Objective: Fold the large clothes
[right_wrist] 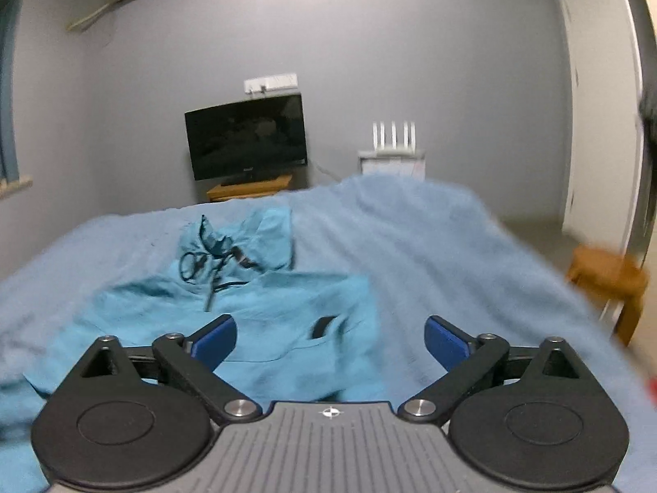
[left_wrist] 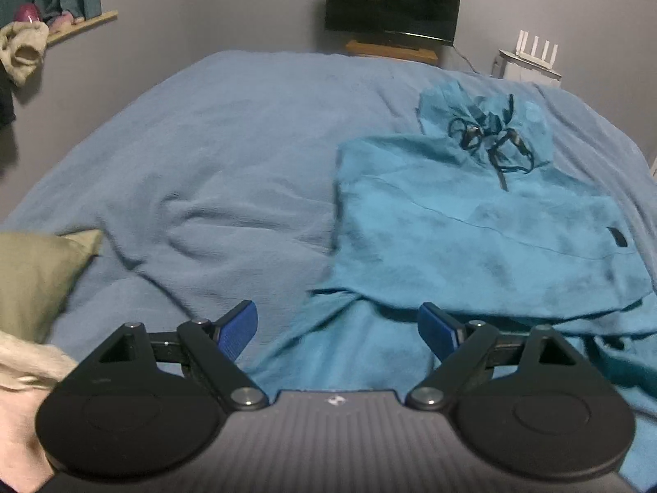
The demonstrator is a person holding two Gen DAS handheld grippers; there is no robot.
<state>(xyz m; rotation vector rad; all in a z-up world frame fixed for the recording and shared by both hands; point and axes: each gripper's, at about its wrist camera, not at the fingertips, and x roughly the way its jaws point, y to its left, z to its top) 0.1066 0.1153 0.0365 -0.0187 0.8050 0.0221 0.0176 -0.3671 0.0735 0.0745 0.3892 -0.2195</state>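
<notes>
A teal hooded garment [left_wrist: 472, 238] lies partly folded on the blue bed cover [left_wrist: 230, 135], with its hood and dark drawstrings [left_wrist: 492, 139] toward the far side. My left gripper [left_wrist: 338, 330] is open and empty, held just above the garment's near lower edge. In the right wrist view the same garment [right_wrist: 263, 320] lies ahead and to the left, with a small dark label [right_wrist: 322, 326] on it. My right gripper [right_wrist: 330, 343] is open and empty above the garment's right edge. The right wrist view is blurred.
An olive pillow [left_wrist: 37, 275] and pale cloth [left_wrist: 24, 365] lie at the bed's near left. A dark monitor [left_wrist: 392, 4] on a wooden stand and a white router [left_wrist: 534, 57] stand beyond the bed. A wooden stool [right_wrist: 612, 283] stands at the right of the bed.
</notes>
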